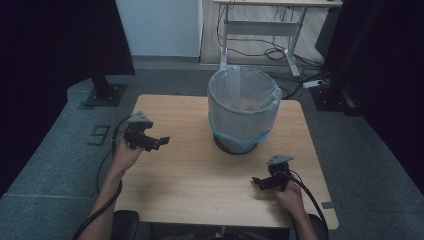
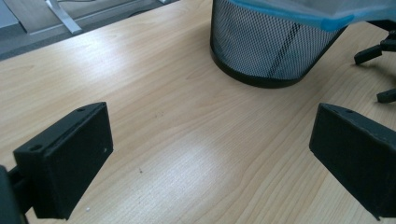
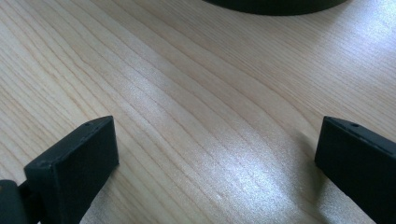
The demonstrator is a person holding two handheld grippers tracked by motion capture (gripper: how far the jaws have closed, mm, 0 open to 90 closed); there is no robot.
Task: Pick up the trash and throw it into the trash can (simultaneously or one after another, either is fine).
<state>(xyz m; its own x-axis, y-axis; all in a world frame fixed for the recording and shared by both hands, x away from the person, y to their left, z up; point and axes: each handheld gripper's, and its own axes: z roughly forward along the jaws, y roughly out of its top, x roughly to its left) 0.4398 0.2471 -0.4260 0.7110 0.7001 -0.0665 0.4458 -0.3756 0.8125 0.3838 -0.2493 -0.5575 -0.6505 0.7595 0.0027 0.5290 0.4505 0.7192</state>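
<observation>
both claws released, left claw (image 1: pixel 161 141) and right claw (image 1: pixel 256 182) flanking mesh bin (image 1: pixel 244 107) on bench (image 1: pixel 200 180), bin's inside probably empty from high view, mesh wall clear in left gripper view

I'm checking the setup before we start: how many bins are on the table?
1. A black mesh bin with a blue-edged liner stands at the far middle of the table, between and beyond the two grippers.

1. The bin (image 1: pixel 244 111) stands on the table (image 1: pixel 200 180), toward its far edge and a little right of centre.
2. Your left gripper (image 1: pixel 161 142) sits near the table's left edge, left of the bin and apart from it.
3. Your right gripper (image 1: pixel 256 182) sits at the near right, in front of the bin.
4. A desk (image 1: pixel 260 25) stands on the floor behind the table.
</observation>
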